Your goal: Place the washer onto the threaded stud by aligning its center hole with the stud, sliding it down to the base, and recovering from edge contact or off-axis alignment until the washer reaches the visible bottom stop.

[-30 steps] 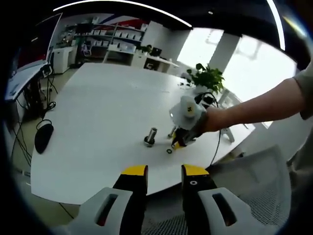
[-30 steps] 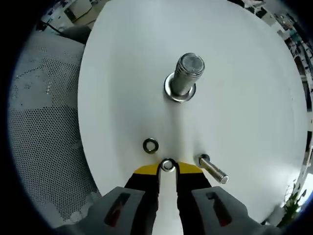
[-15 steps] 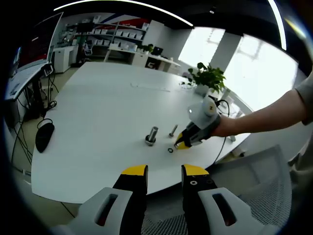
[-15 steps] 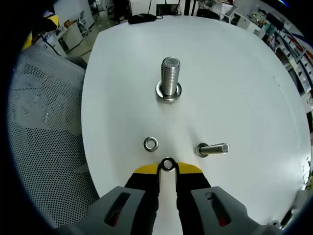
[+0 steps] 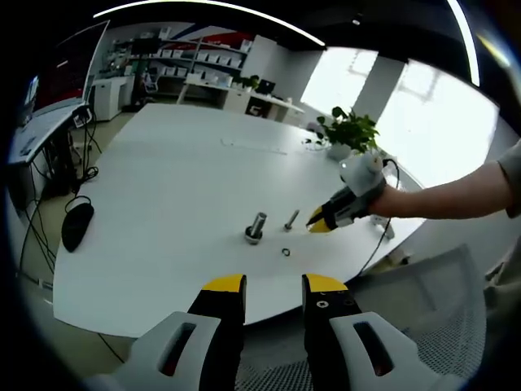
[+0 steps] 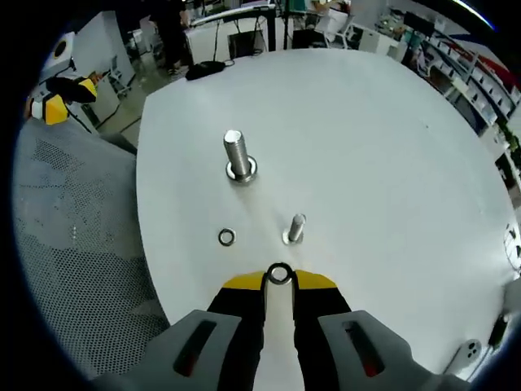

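Only partly visible, a washer [image 6: 279,274] sits pinched in the right hand-held gripper [image 6: 279,279].

White table [image 5: 163,195], potted plant [image 5: 348,130], computer mouse [image 5: 77,226], mesh chair [image 6: 65,244]

Yellow-tipped grey hand-held gripper [image 6: 279,281]

Small steel washer [image 6: 279,274] off the table, upright threaded stud [image 6: 237,156] beyond.
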